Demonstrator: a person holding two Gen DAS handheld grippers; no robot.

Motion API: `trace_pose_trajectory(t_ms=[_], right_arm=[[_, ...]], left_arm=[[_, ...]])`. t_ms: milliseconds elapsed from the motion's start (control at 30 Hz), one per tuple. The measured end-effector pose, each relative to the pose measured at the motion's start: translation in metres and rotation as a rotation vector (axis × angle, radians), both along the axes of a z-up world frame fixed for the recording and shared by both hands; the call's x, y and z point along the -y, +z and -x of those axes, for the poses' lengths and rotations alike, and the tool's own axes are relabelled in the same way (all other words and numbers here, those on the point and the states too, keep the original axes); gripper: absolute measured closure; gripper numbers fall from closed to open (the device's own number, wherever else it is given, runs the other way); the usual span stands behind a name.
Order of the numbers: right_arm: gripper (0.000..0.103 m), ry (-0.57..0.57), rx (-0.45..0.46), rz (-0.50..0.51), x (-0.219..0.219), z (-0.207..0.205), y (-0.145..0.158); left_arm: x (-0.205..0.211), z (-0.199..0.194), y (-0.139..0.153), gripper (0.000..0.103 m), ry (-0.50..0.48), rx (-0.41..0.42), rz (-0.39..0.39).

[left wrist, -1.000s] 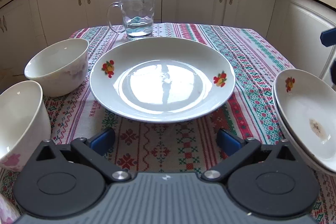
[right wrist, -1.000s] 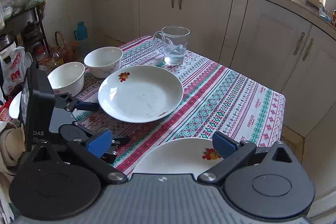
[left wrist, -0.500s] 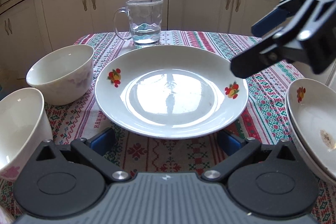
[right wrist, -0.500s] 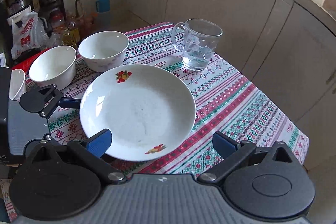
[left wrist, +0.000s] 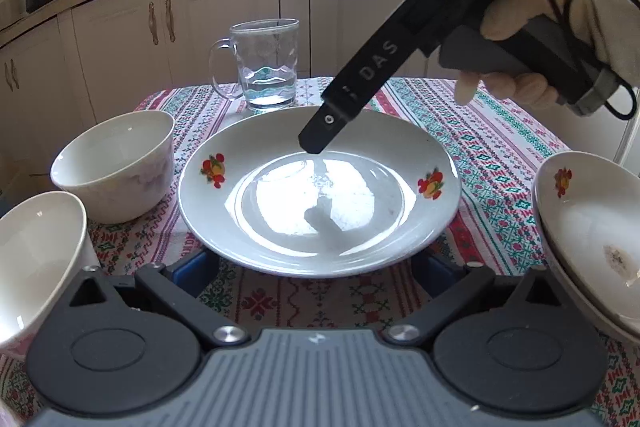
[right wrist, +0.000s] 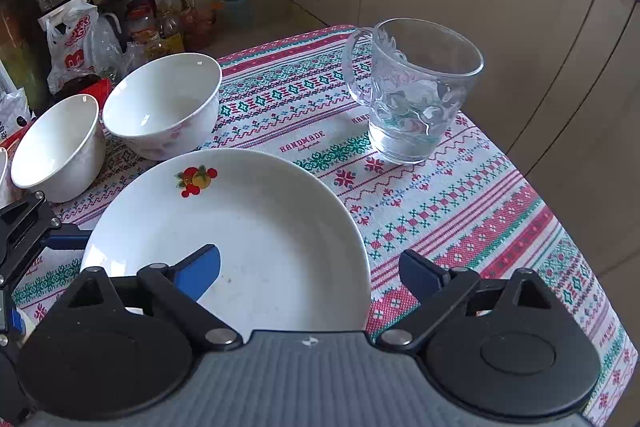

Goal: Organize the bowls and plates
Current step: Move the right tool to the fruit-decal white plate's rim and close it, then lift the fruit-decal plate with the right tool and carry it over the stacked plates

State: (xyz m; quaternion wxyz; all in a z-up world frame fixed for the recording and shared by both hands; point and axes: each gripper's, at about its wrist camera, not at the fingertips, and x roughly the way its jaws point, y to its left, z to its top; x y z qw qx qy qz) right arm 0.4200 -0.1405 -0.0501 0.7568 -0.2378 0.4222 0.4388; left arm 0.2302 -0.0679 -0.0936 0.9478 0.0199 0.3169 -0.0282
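The right hand-held gripper [right wrist: 310, 273] is closing astride the plate [right wrist: 256, 227] rim at mid-surface; a skewed bite (glazed china) could slip. The left hand-held gripper [left wrist: 316, 273] waits wide.

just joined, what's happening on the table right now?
A person is tidying dishes with a hand-held gripper in each hand. The right hand-held gripper is over the big fruit-print plate, jaws closing astride its rim but not yet gripping. The left hand-held gripper sits open at the plate's near edge. Two white bowls stand side by side, a stack of similar plates waits opposite, and a glass mug with a little water stands behind.
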Motion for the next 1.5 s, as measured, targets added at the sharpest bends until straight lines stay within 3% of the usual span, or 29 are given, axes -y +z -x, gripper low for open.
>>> trace_pose_trajectory(t_ms=[300,433,800,1033,1500], right_arm=[[0.030,0.043,-0.078,-0.031,-0.013,-0.026,-0.014],[0.033,0.066,-0.145,-0.047,-0.017,-0.037,-0.019],[0.033,0.072,-0.228,-0.053,-0.003,-0.035,-0.016],[0.033,0.044,-0.228,-0.059,0.008,-0.025,-0.013],[0.033,0.009,-0.214,-0.082,0.023,0.002,0.010]], left_arm=[[0.000,-0.001,0.000,0.002,-0.002,-0.002,0.001],[-0.001,-0.002,0.000,0.001,-0.004,-0.005,0.001],[0.001,-0.001,0.000,0.001,-0.015,-0.019,-0.075],[0.004,0.006,0.004,0.001,-0.053,-0.011,-0.112],[0.003,0.025,0.021,0.001,-0.102,0.002,-0.114]])
